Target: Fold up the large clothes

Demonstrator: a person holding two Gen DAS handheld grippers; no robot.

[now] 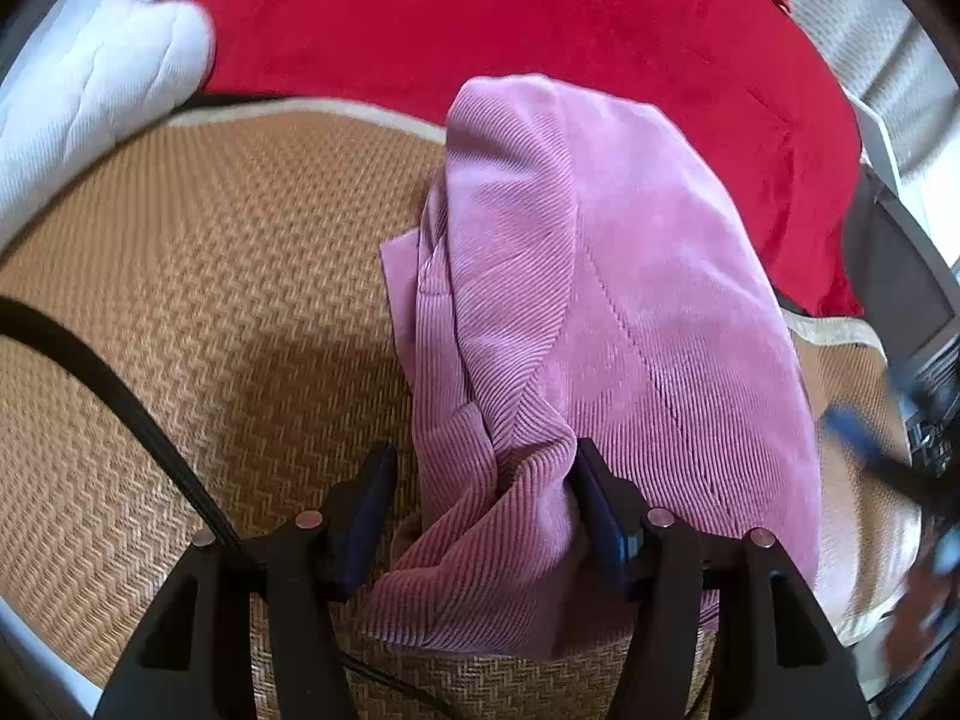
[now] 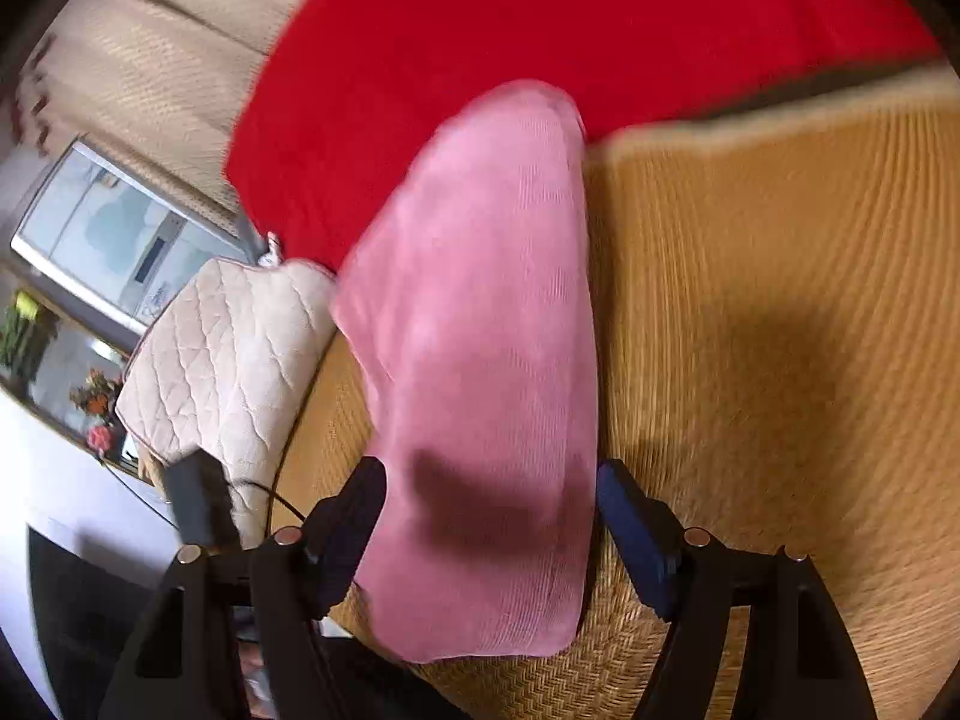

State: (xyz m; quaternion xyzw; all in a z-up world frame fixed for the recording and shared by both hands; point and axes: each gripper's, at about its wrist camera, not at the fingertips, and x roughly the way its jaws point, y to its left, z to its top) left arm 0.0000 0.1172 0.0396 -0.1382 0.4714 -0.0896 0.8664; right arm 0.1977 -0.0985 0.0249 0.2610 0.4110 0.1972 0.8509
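Garment (image 1: 600, 276): pink ribbed cloth, corduroy-like, soft and matt.
Mat (image 1: 210, 276): tan woven straw, rough herringbone.
Blanket (image 1: 480, 18): red plush cloth, matt.
Pillow (image 2: 222, 354): cream quilted cloth.
Left tool (image 1: 483, 516): matt black plastic, blue pads.

red blanket (image 1: 480, 18) cut off at top, right gripper (image 1: 900, 468) blurred
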